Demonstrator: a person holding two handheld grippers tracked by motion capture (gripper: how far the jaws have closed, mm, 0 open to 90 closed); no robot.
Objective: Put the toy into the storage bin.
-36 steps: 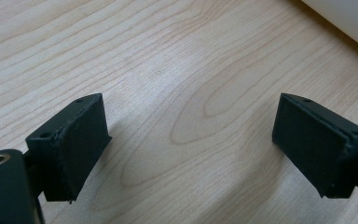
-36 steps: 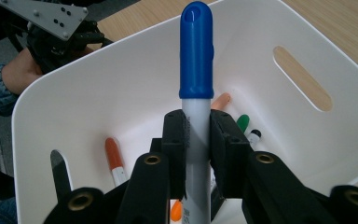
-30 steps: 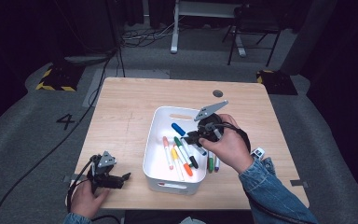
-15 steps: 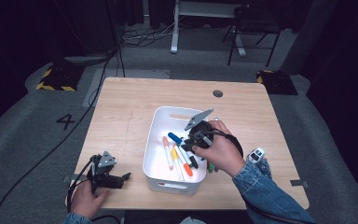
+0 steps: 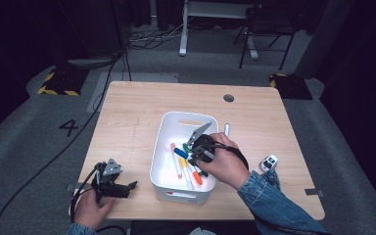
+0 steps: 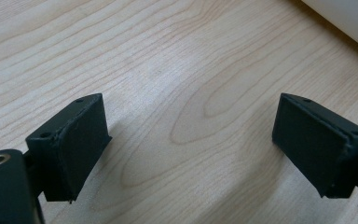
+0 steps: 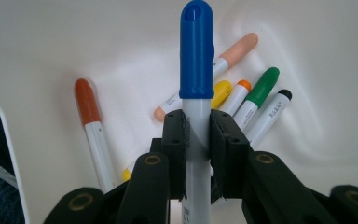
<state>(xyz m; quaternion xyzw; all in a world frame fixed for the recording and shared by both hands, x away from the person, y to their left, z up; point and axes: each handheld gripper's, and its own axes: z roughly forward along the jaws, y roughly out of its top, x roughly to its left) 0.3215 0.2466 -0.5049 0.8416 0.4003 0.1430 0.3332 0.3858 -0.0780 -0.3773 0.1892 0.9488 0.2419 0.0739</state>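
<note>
A white bin (image 5: pixel 157 152) stands in the middle of the wooden table with several markers lying in it. My right gripper (image 5: pixel 192 152) hangs low inside the bin, shut on a blue-capped marker (image 5: pixel 179 152). In the right gripper view the two jaws (image 7: pixel 197 135) pinch the marker's white barrel, and its blue cap (image 7: pixel 196 60) points away over an orange-red marker (image 7: pixel 91 126), a peach one (image 7: pixel 223 60) and a green one (image 7: pixel 258 95). My left gripper (image 5: pixel 125 188) rests near the table's front left, open (image 6: pixel 191 140) above bare wood with nothing between the jaws.
One marker (image 5: pixel 226 129) lies on the table just right of the bin. A small white object (image 5: pixel 268 162) sits near the right sleeve. A cable grommet (image 5: pixel 228 98) is at the back. The bin's corner (image 6: pixel 349 18) is in the left gripper view.
My right gripper has moved left and down into the bin, still carrying the blue-capped marker. The left gripper has stayed where it was.
</note>
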